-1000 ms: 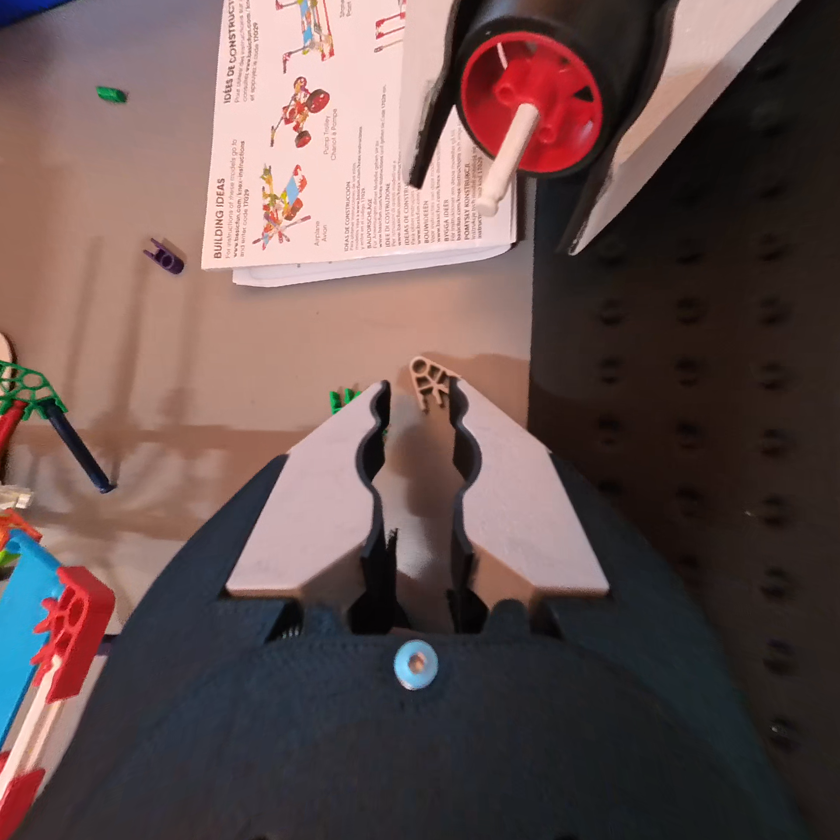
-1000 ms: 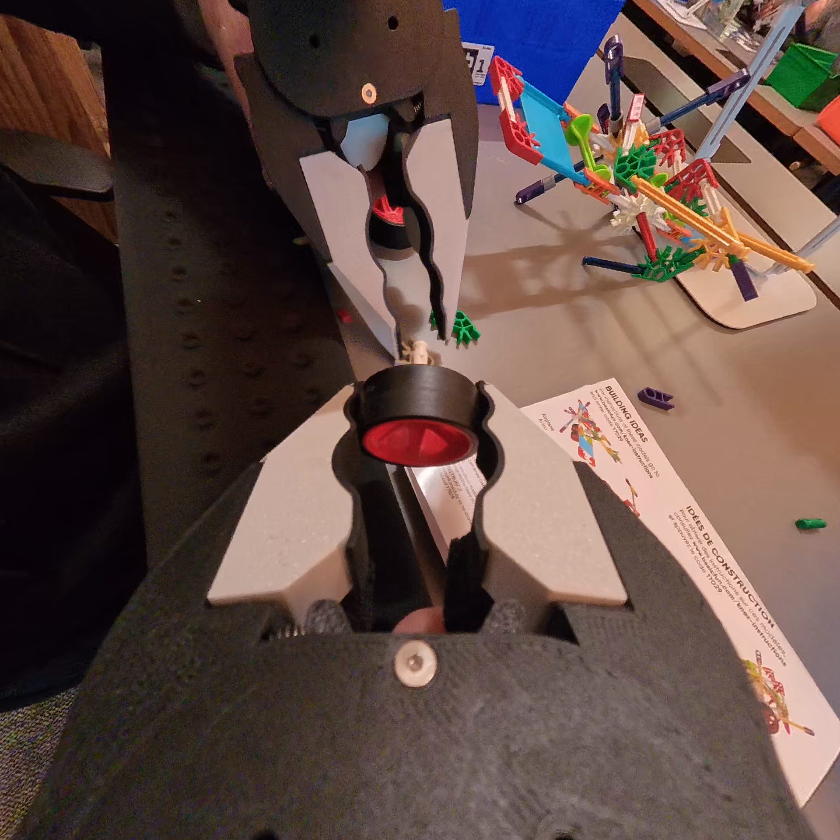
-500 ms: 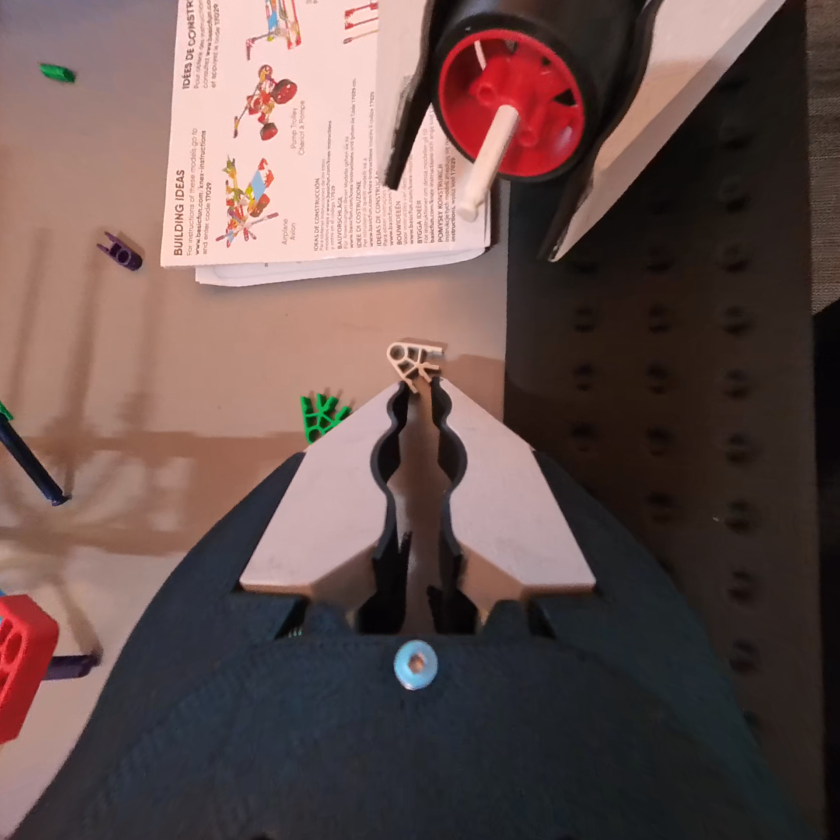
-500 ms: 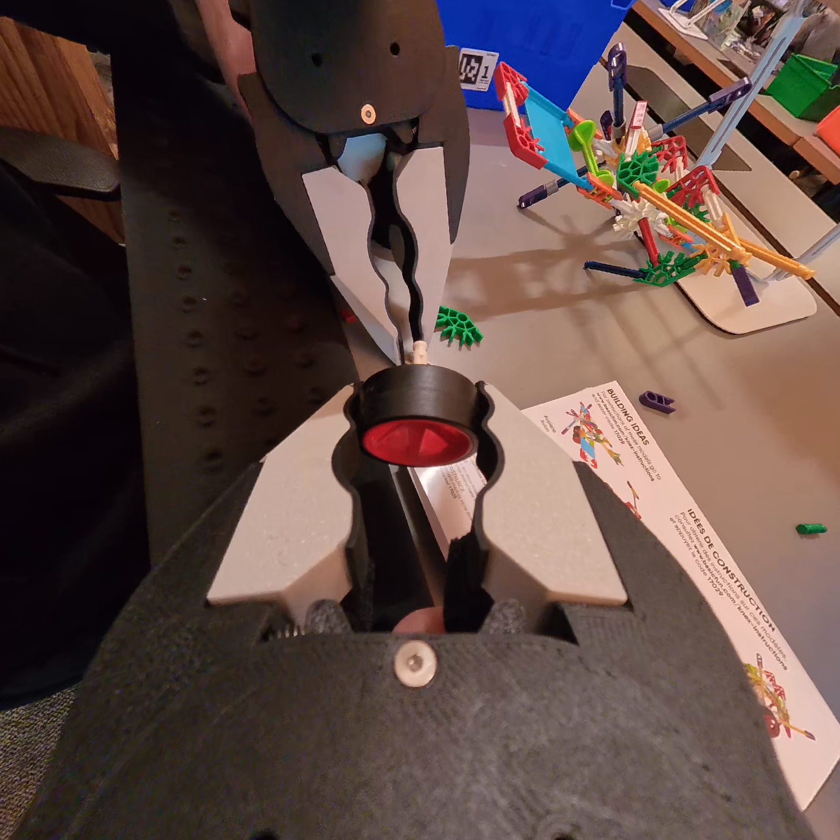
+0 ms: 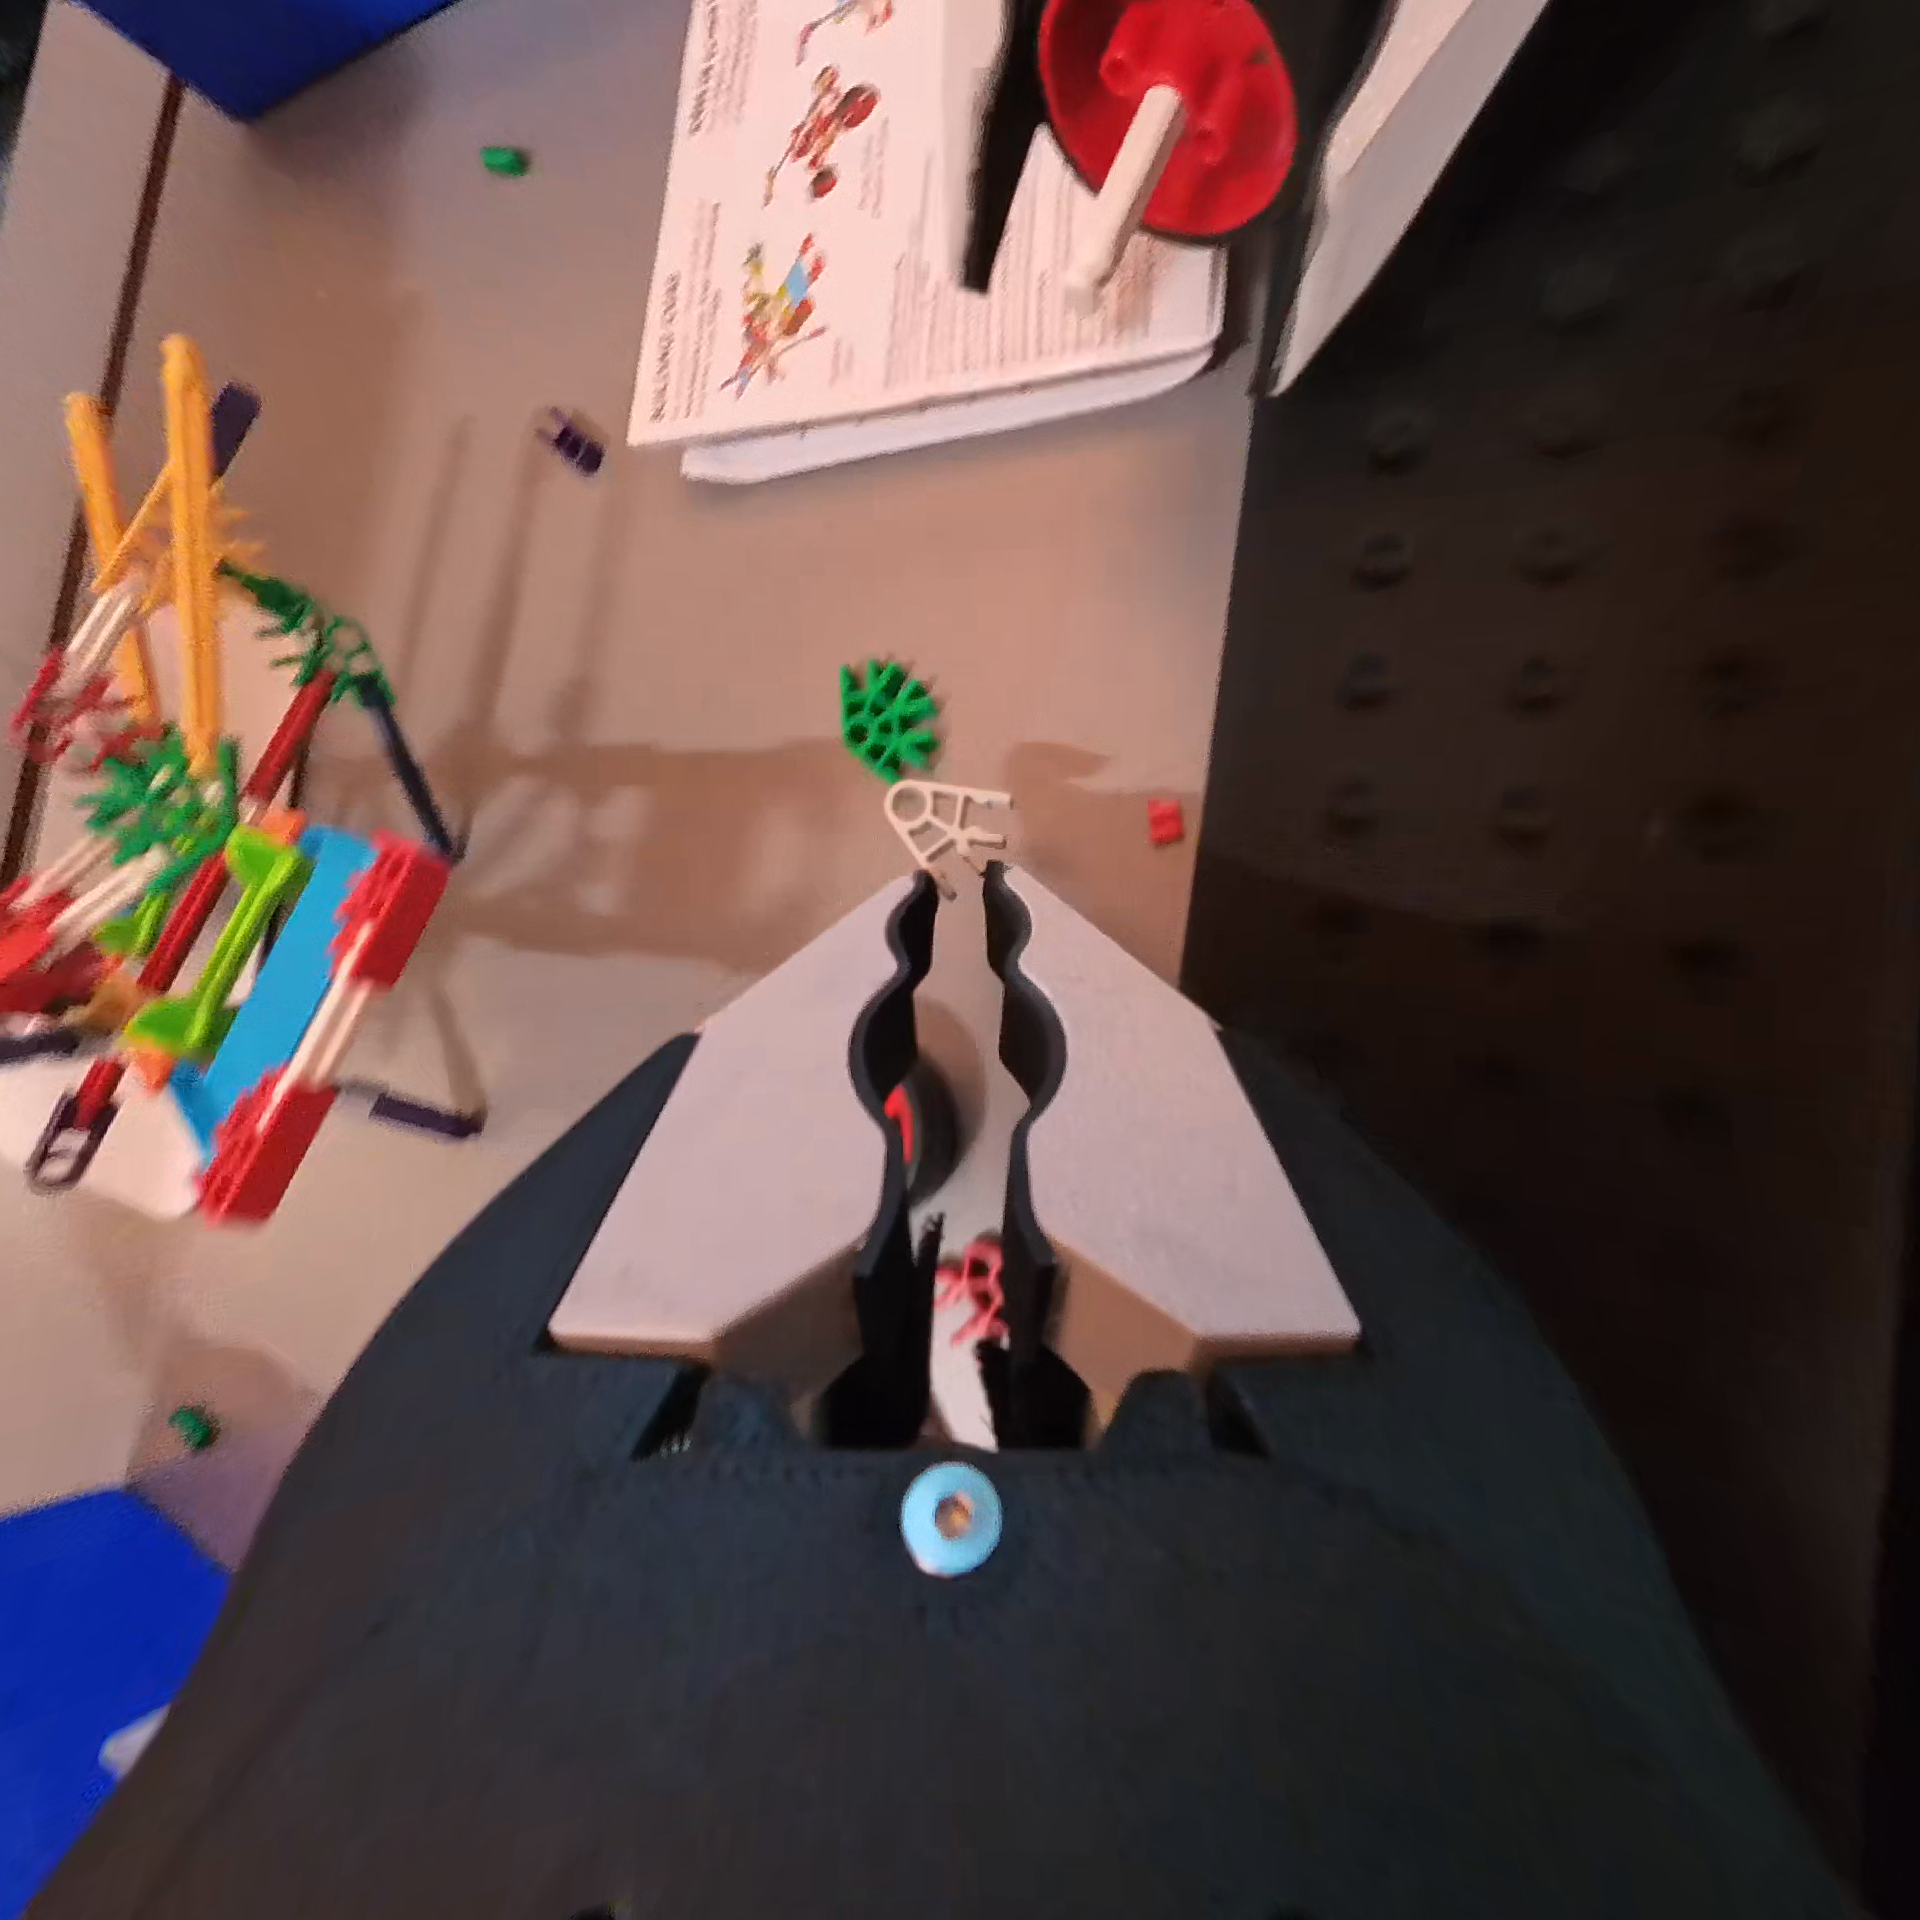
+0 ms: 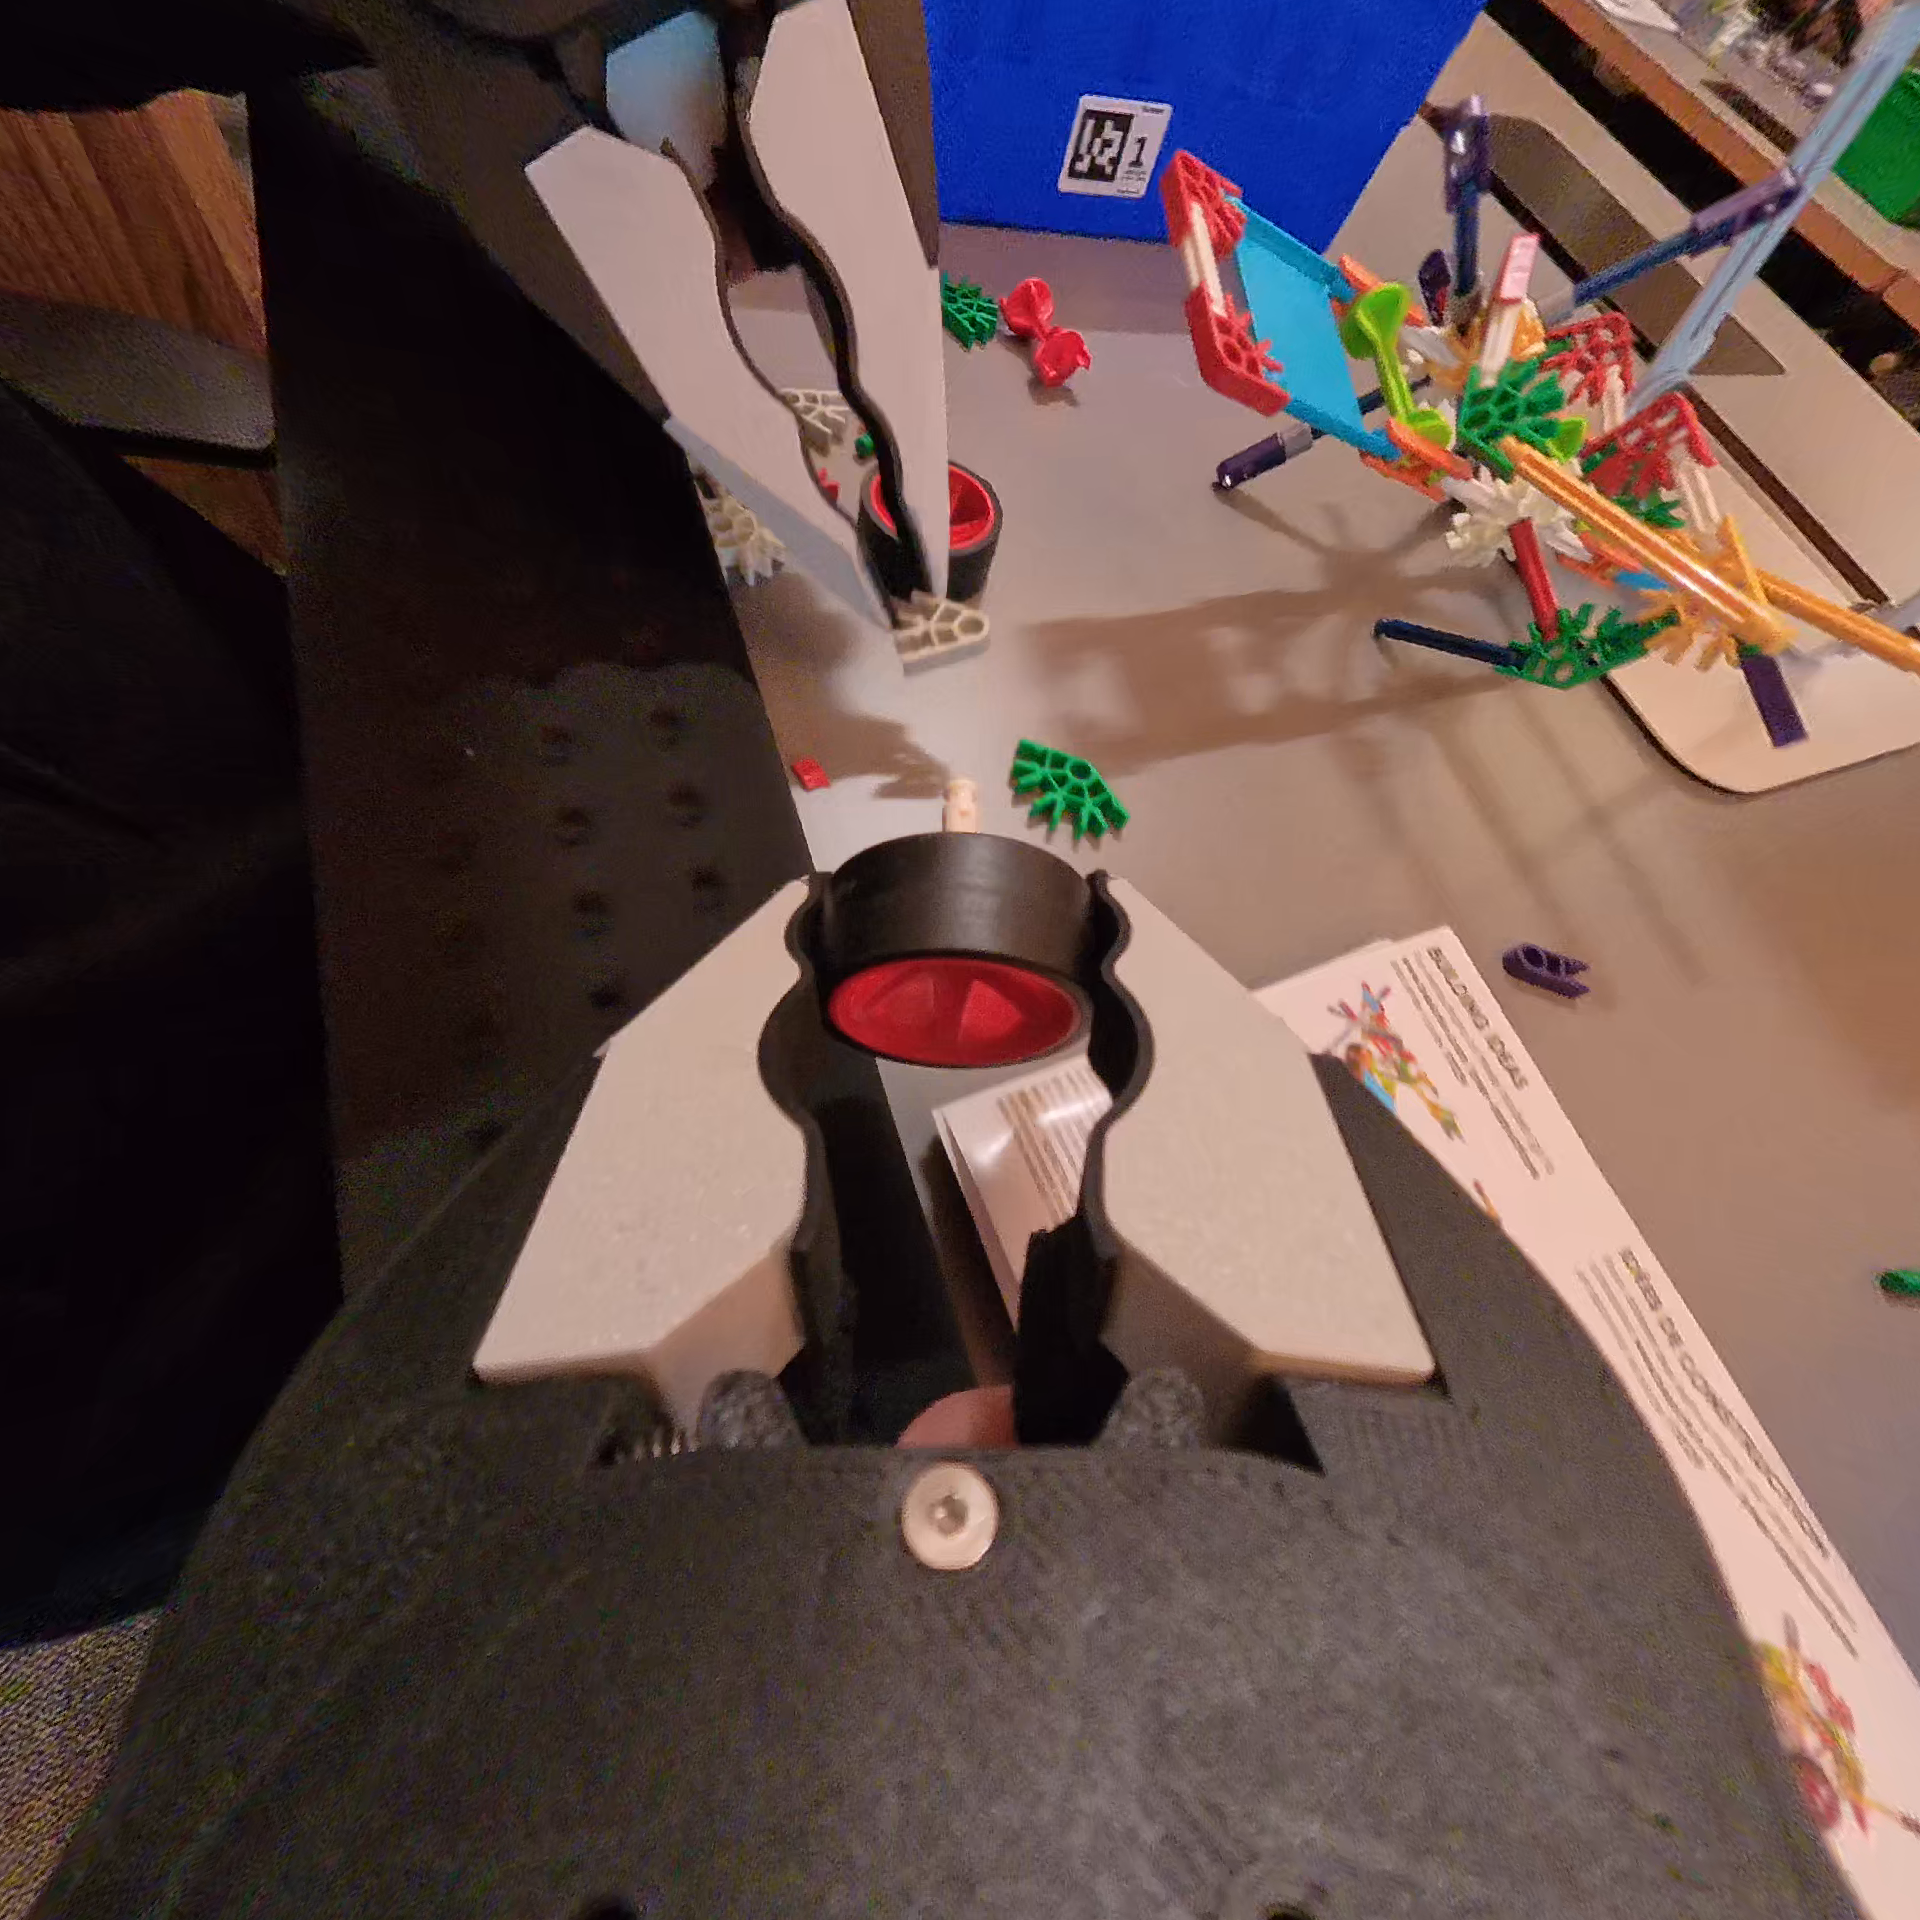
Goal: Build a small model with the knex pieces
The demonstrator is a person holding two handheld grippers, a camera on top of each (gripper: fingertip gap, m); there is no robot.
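Left fingers: left gripper point(image 5: 961, 883) nearly closed, tips pinching a pale connector piece point(image 5: 948, 829) at frame centre.
Right fingers: right gripper point(image 6: 951, 940) clamped around a black wheel with red hub point(image 6: 951, 971), frame centre.
Nearby: green connector point(image 5: 888, 717) just above the pale piece; instruction booklet point(image 5: 883, 260) at upper centre.

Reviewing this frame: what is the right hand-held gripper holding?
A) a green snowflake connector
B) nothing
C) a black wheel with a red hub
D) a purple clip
C: the right hand-held gripper is shut on the black wheel with a red hub, with a white rod through the hub.
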